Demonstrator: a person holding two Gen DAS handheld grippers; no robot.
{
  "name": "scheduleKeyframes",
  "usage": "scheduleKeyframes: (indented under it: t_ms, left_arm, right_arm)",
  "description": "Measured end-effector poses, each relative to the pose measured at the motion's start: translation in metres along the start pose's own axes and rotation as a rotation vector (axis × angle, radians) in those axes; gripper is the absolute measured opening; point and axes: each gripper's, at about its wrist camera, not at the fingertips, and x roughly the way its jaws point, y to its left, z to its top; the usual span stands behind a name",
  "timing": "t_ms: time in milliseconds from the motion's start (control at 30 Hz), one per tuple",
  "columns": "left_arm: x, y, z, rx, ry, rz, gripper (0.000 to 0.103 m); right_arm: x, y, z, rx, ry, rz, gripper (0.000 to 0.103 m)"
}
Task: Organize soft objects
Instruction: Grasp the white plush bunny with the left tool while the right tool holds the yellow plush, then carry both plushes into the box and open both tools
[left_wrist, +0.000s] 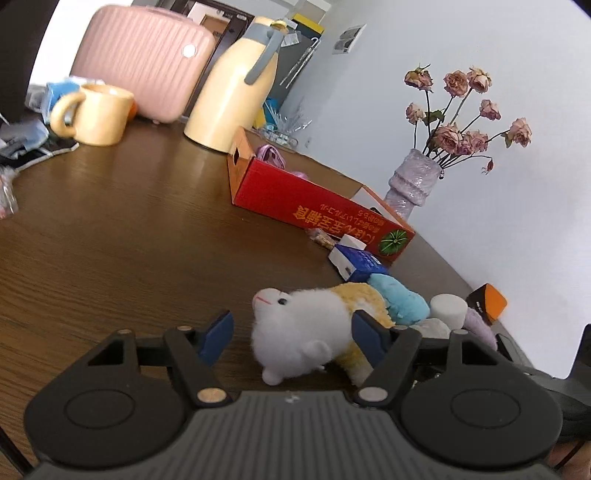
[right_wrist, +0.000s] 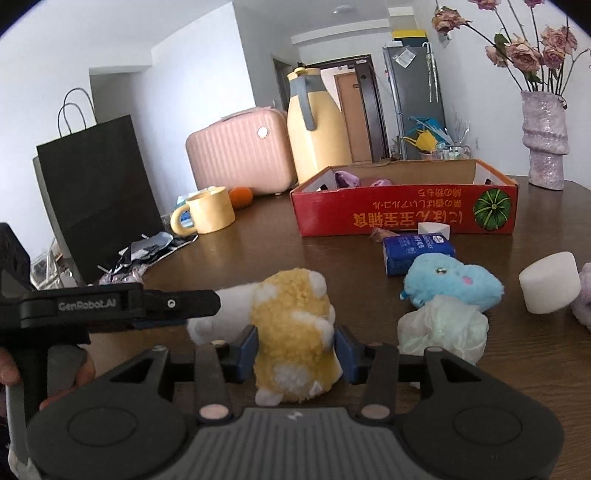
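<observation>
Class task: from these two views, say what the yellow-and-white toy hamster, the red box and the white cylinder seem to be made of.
Yellow-and-white toy hamster: plush fabric, fuzzy, curly pile, matte.
Red box: printed cardboard, brown inner walls, folded flaps.
White cylinder: probably foam or sponge; matte, fine-grained surface, soft edges, though the look leaves it open.

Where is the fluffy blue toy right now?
The blue plush toy lies on the table, right of the yellow-and-white hamster plush, just before the blue carton.

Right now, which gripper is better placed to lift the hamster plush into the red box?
Right. The right gripper already squeezes the plush's yellow back, facing the box. The left gripper is open around its head.
</observation>
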Motion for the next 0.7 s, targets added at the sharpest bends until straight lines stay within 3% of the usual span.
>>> scheduleKeyframes:
  t_ms: [133,367,533,700]
  left_arm:
    - [0.009,0.005,0.0,-0.032,0.037,-0.027,0.044]
    - [0.011,0.0,0.014,-0.066,0.005,-0.05,0.042]
    - [0.047,-0.038,0.084,0.015,-0.026,-0.102,0.042]
    - [0.14,-0.086,0.179,0.103,-0.007,-0.133,0.042]
  right_arm:
    - [0.006,-0.004,0.001,0.012,0.018,0.003,0.044]
    - [0.006,-0.008,0.004,0.028,0.015,0.035,0.036]
    - [-0.001,-0.024,0.048,0.017,-0.075,0.014,0.036]
    - [0.023,-0.085,0.14,0.014,-0.133,-0.032,0.036]
